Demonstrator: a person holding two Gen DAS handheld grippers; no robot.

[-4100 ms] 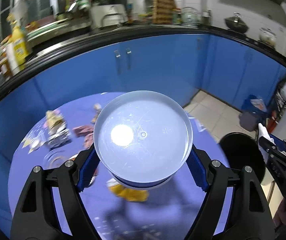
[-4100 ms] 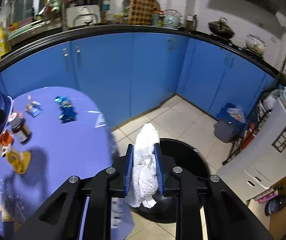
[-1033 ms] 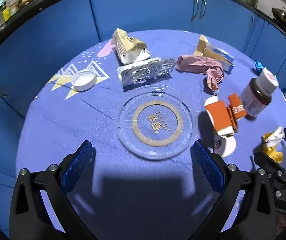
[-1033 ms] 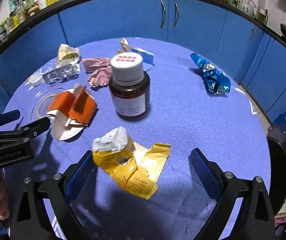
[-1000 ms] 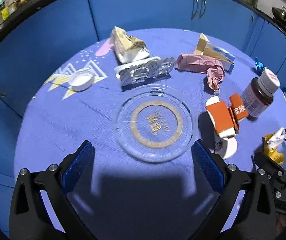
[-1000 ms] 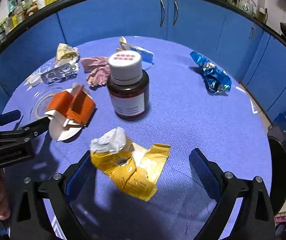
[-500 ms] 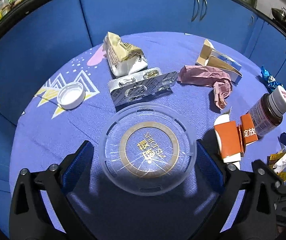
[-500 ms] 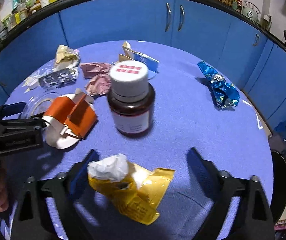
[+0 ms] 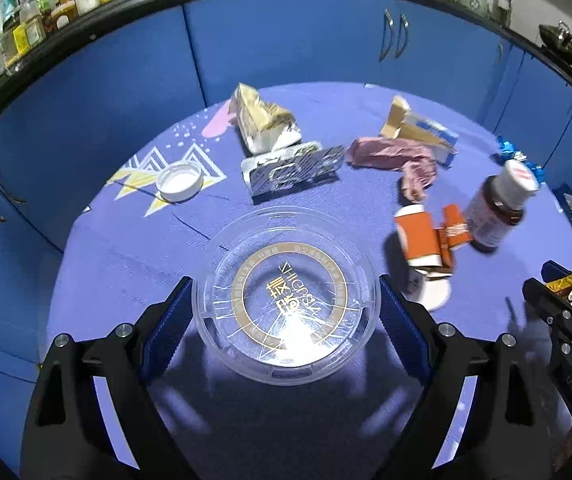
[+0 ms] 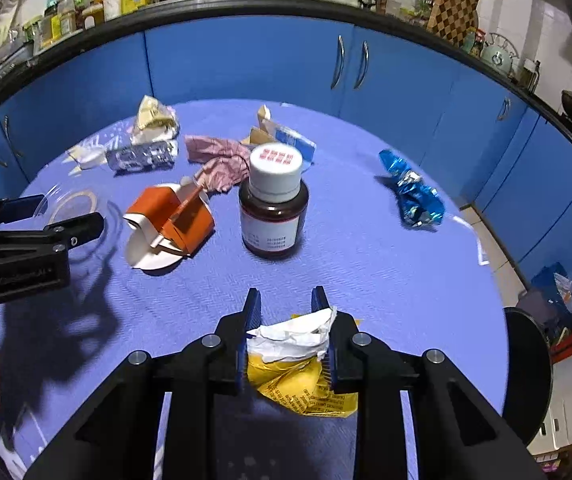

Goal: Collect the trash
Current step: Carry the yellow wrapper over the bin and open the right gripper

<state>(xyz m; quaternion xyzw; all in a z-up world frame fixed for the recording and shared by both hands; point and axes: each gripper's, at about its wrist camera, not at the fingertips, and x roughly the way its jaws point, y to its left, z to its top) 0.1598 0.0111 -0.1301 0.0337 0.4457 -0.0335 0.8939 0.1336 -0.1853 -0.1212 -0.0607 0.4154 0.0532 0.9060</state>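
Yellow wrapper, crumpled, with a white torn top: it sits between the jaws of the right gripper, which are closing on it, pads pressing both flanks, at the near edge of the round blue table. Its long axis appears to run toward the camera, along the fingers. Clear lid, flat, lettering up: it lies between the jaws of the left gripper, which are closing, pads at or just beside the rim on each side; contact cannot be confirmed. The lid lies straight ahead of that claw, near the table's near-left edge. Outward from these: orange carton and brown bottle stand mid-table, nearer the right hand; pink wrapper, blister pack and foil bag toward the far edge; blue wrapper toward the right edge. A black bin shows past the right edge, on the right gripper's side, probably where each load goes next.
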